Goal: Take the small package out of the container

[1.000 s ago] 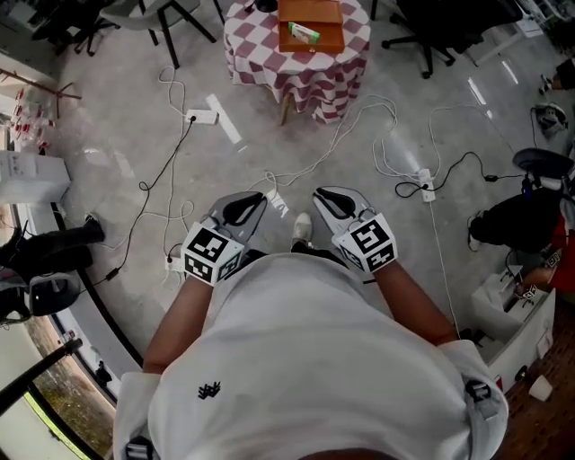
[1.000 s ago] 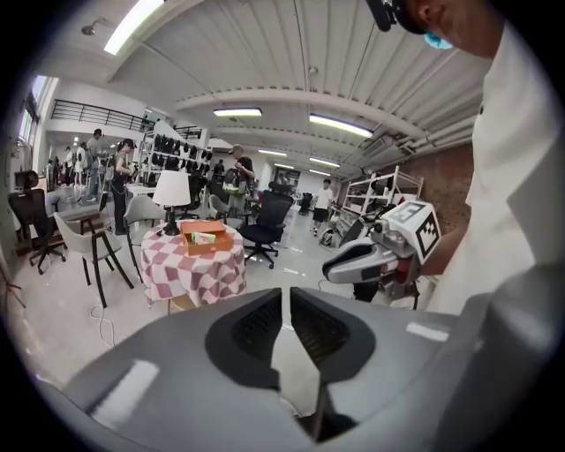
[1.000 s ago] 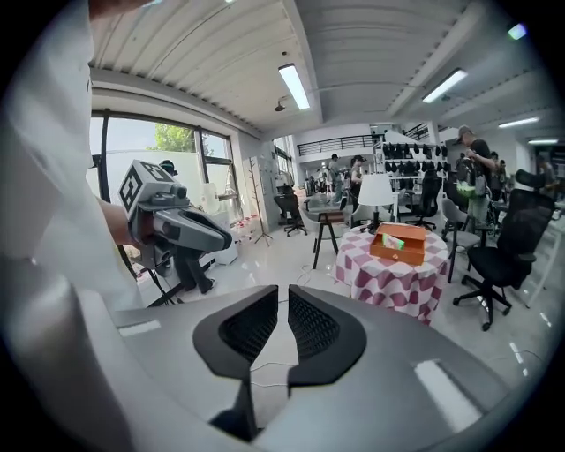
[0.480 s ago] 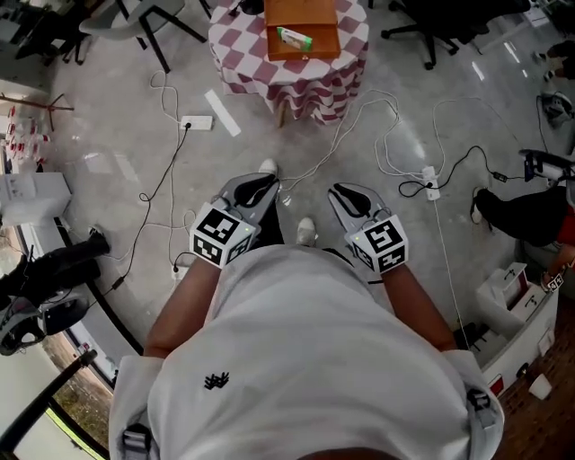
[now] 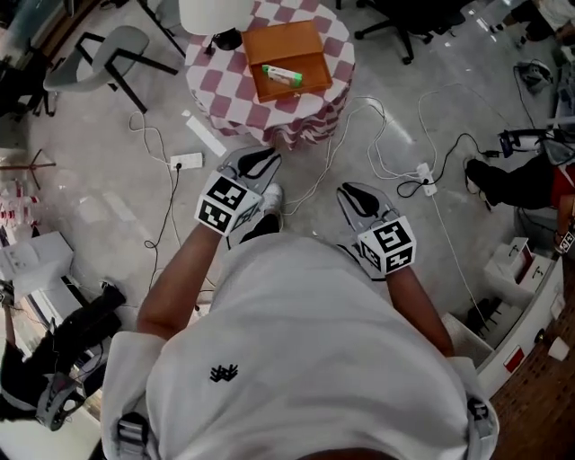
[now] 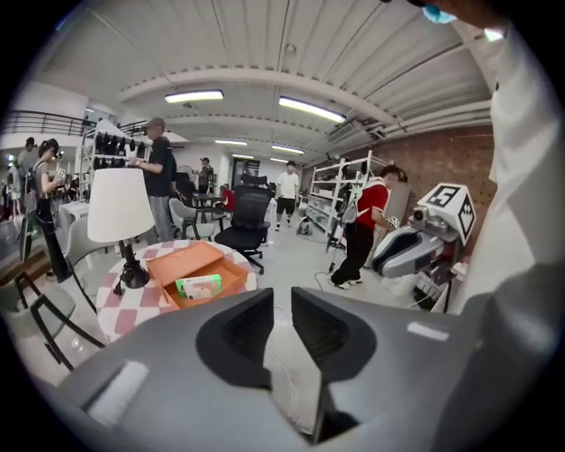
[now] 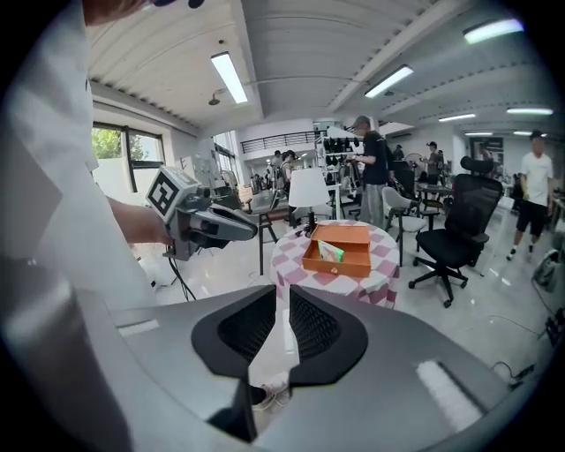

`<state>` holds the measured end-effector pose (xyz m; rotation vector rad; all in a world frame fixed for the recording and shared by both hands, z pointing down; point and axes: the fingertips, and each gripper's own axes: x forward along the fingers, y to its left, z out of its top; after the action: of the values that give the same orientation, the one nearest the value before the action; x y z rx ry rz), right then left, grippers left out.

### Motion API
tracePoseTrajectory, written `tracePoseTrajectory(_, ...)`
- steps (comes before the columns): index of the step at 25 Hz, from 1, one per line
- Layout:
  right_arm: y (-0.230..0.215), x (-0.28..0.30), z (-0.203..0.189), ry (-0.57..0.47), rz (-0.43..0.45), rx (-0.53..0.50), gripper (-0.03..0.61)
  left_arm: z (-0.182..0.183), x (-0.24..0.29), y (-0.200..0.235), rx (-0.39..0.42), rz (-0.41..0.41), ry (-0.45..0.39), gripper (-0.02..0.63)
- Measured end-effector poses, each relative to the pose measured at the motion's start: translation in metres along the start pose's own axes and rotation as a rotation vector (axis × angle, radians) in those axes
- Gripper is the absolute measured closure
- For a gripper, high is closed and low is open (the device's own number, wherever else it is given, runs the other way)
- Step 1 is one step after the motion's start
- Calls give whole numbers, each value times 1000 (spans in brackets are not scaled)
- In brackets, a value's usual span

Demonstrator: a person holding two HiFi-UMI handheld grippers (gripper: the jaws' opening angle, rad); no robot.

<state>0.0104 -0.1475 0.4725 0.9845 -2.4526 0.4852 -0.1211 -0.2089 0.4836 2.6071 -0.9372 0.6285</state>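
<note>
**On the checked table (image 5: 225,94) ahead, the small package (image 5: 282,74) lies in its container (image 5: 289,43)**

Ahead of us, well apart from both tools, the round table carries the orange container. The green-and-white package lies inside it, toward the wall nearest us. We hold the left gripper (image 5: 262,160) and the right gripper (image 5: 354,192) low in front of the body. Each has its jaws drawn almost together with nothing between them, and the left one is nearer the table's edge.

We judge the step in hand to be the approach. To do it well we should close in squarely and spread one gripper's jaws before they cross the container's rim. Coming down from above would let the pads straddle the package instead of nudging it against the wall. It looks light and flat, so a gentle squeeze should do.

For room, the lamp (image 5: 214,11) stands just beside the container at its far left, so a reach from the near or right side looks clearer. Cables (image 5: 395,157) and a power strip (image 5: 187,162) lie on the floor between us and the table. A chair (image 5: 117,54) stands off to the left, so we should step with care.
</note>
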Motion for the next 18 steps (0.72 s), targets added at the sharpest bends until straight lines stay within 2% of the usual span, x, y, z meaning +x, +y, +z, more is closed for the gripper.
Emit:
tracePoseTrajectory(9,-20,24,13,6,-199,145,545,8,79,126,202,-100,132,503)
tracePoseTrajectory(18,-44,-20,-13,31,-408,281,545,-4,174,184,387,-189,311,457)
